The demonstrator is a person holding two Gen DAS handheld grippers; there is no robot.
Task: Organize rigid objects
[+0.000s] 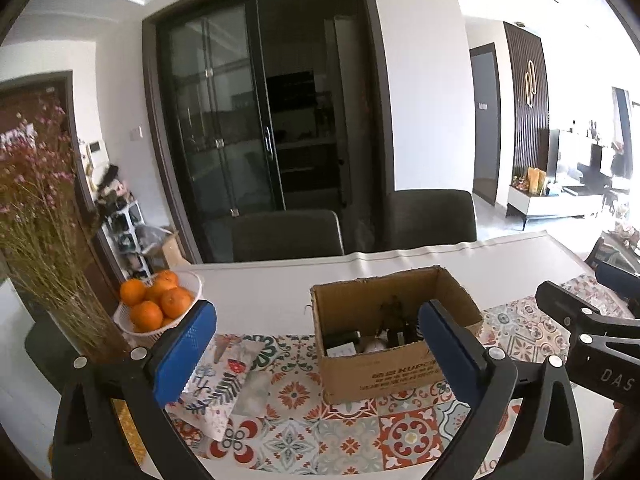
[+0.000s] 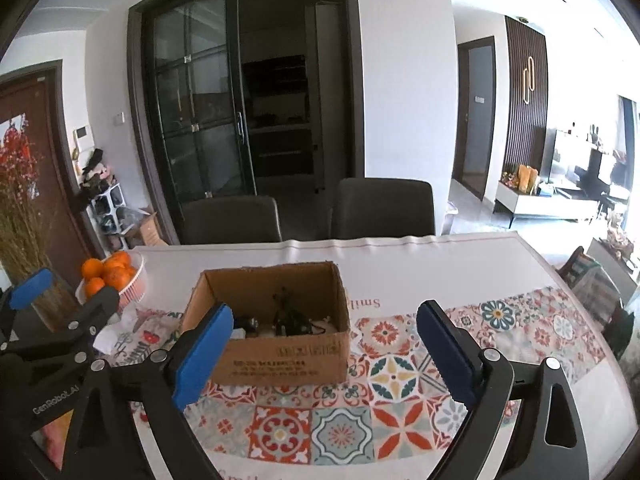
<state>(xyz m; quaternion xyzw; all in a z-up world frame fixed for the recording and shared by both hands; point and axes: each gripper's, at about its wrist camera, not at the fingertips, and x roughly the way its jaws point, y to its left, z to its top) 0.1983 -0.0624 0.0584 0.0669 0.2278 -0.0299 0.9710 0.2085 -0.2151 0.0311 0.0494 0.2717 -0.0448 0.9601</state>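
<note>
An open cardboard box [image 1: 380, 376] stands on the patterned tablecloth and holds several small dark and white objects [image 1: 394, 326]. It also shows in the right wrist view [image 2: 280, 364] with the same objects [image 2: 286, 320] inside. My left gripper [image 1: 316, 356] is open and empty, raised just in front of the box. My right gripper [image 2: 324, 352] is open and empty, in front of the box and to its right. The left gripper [image 2: 66, 306] shows at the left of the right wrist view.
A white basket of oranges [image 1: 158, 304] and a vase of dried flowers [image 1: 44, 208] stand at the table's left. A folded patterned cloth [image 1: 224, 388] lies left of the box. Two dark chairs [image 1: 288, 234] stand behind the table [image 2: 420, 264].
</note>
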